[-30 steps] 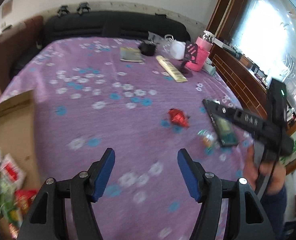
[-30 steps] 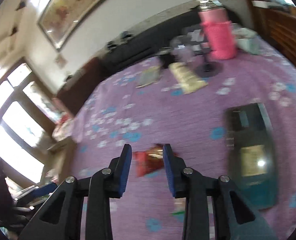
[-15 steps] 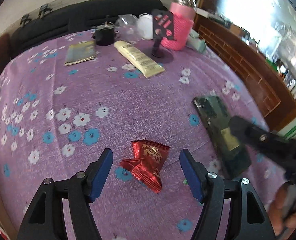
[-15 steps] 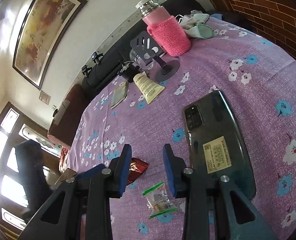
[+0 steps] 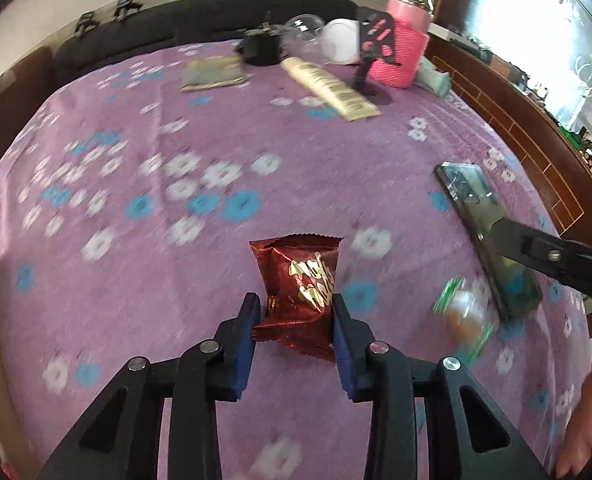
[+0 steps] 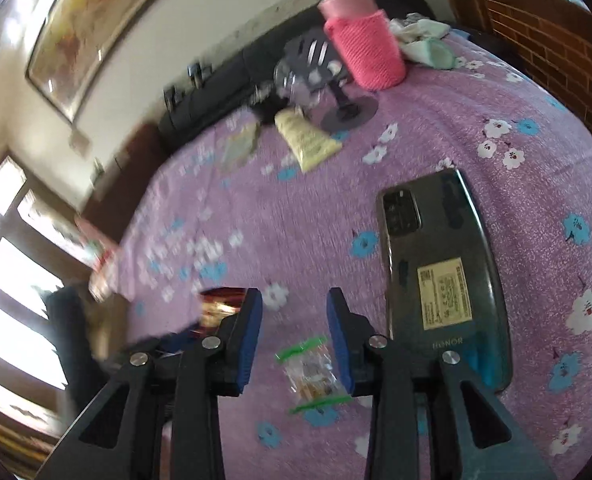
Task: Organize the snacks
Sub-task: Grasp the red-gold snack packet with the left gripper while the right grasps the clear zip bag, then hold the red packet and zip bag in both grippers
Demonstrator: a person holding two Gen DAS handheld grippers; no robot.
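A red foil snack packet [image 5: 300, 284] lies on the purple flowered cloth [image 5: 176, 280]. My left gripper [image 5: 295, 308] is closing on it, and both blue pads touch the packet's sides. From the right wrist view the same red packet [image 6: 218, 304] shows blurred at the left. A small clear packet with green ends [image 6: 310, 372] lies flat on the cloth under my right gripper [image 6: 294, 312]. That gripper's jaws stand a little apart with nothing gripped. The left wrist view shows this clear packet [image 5: 464, 316] blurred, below a finger of the right gripper [image 5: 536, 252].
A dark phone [image 6: 440, 272] lies face down just right of the right gripper. At the far edge stand a pink-sleeved bottle [image 5: 404, 52], a black phone stand [image 5: 372, 52], a cream tube [image 5: 332, 88] and a flat booklet [image 5: 212, 74]. A hand [image 5: 588, 420] shows at the lower right.
My left gripper came down over the red packet and its jaws narrowed from wide apart onto its sides. The right gripper has shifted slightly so that the clear packet lies between its fingers.
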